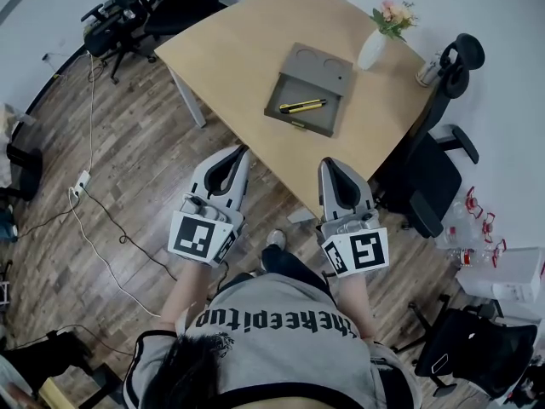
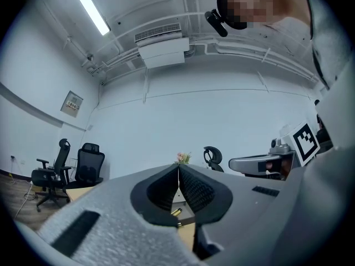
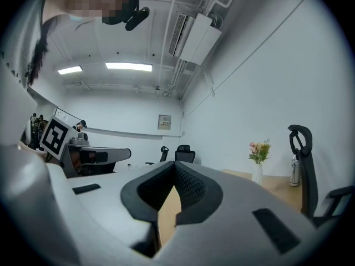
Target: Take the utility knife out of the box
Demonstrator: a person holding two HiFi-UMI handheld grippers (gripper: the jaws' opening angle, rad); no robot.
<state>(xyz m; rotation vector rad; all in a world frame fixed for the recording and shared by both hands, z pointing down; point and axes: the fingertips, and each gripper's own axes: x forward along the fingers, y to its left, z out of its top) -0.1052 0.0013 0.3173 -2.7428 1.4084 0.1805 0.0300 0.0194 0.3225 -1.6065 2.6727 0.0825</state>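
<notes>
Two tools point toward the worktop (image 1: 247, 49) from its near edge, each with its jaws pressed together and nothing between them. The left tool (image 1: 238, 152) and the right tool (image 1: 333, 164) sit side by side, well apart. The open grey box (image 1: 328, 119) lies farther in on the worktop, ahead of the gap between them. The utility knife (image 1: 302, 106) rests inside the box's tray, close to the near wall. Its long axis runs left to right with a slight tilt, so it lies crosswise to the line both tools point along. It sits far and a little left of the right tool, which looks slightly nearer, and far and right of the left tool. Either tool would need to open its jaws before reaching in across the near wall.
</notes>
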